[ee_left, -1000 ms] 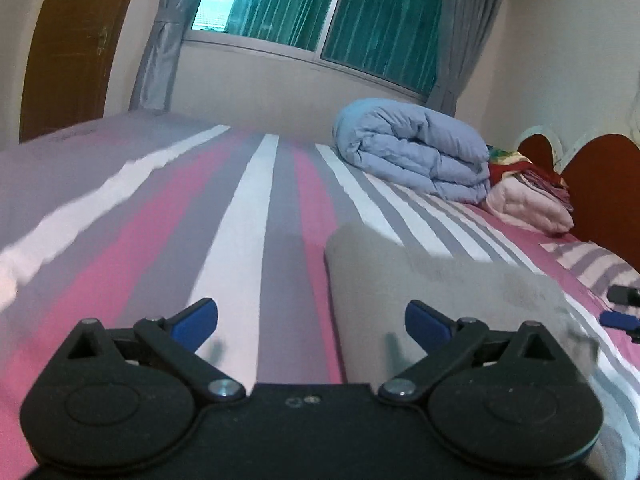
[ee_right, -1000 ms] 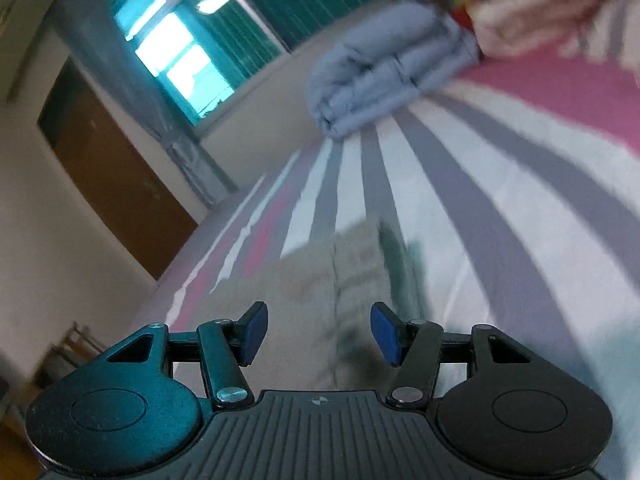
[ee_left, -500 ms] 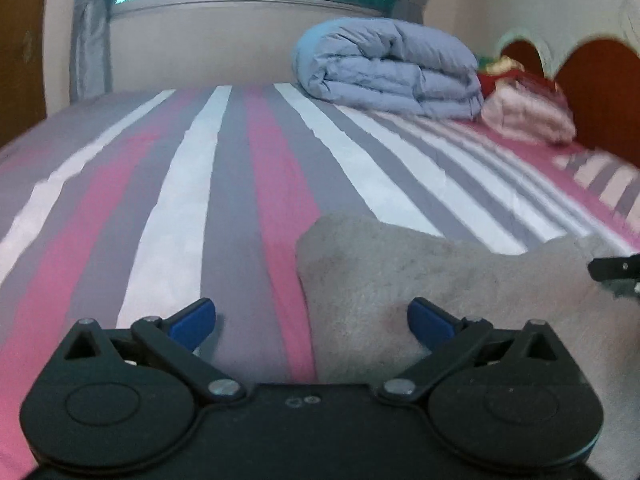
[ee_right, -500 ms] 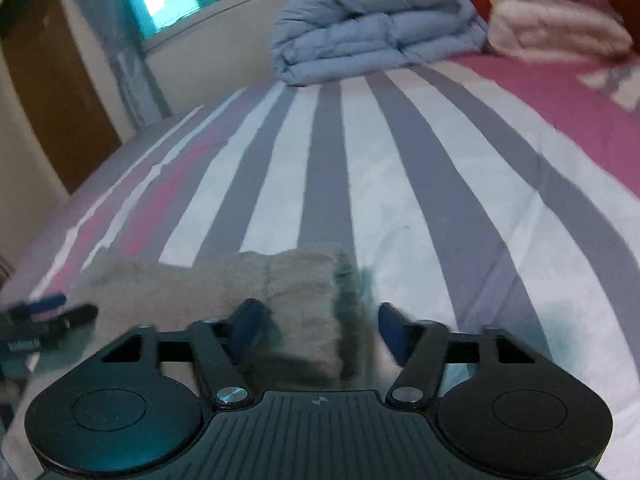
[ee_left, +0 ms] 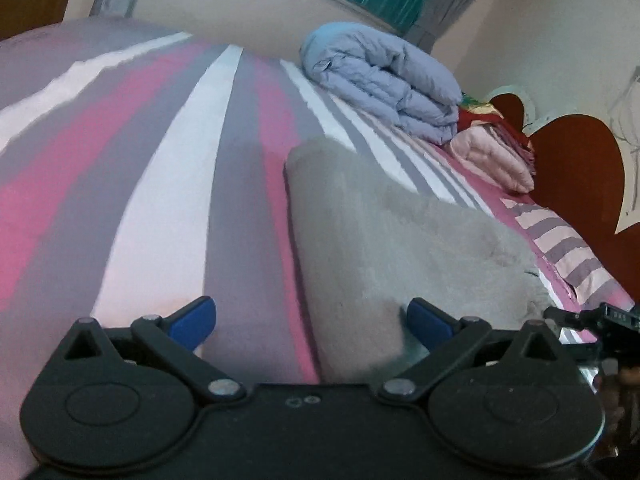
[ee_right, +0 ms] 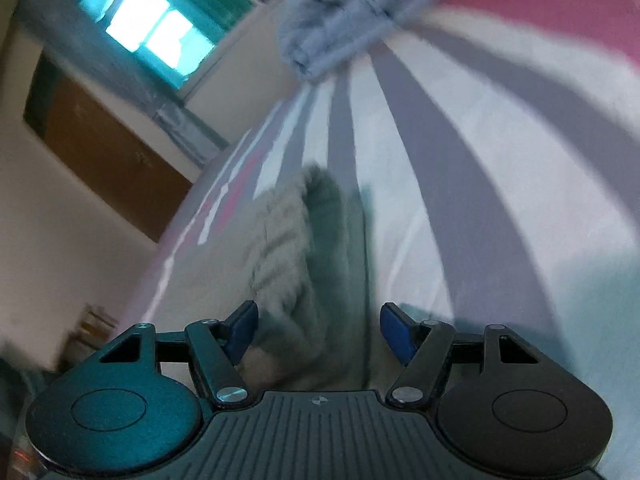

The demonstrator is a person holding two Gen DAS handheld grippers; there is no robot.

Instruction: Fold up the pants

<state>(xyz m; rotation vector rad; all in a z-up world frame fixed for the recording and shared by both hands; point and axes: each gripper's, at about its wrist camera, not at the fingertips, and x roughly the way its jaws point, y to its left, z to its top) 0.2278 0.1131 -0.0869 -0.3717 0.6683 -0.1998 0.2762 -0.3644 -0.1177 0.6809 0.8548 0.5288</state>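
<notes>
The grey fleece pants [ee_left: 384, 240] lie folded on the striped bed, stretching right from the left gripper. My left gripper [ee_left: 310, 320] is open, low over the pants' near left edge, its right fingertip [ee_left: 424, 318] over the fabric. In the right wrist view the pants [ee_right: 288, 248] show their ribbed end. My right gripper [ee_right: 318, 330] is open and straddles that end, tilted. The right gripper also shows at the right edge of the left wrist view [ee_left: 600, 320].
A folded blue-grey duvet [ee_left: 384, 80] and pink folded blankets [ee_left: 496, 156] sit at the head of the bed by the red-brown headboard [ee_left: 576, 168]. A striped pillow [ee_left: 568, 248] lies right of the pants. A wooden door [ee_right: 108, 148] and window [ee_right: 152, 32] stand beyond.
Both grippers have tilted and shifted over the pants; the right wrist view has rolled sharply and blurred. Both stay open, and the pants lie as before.
</notes>
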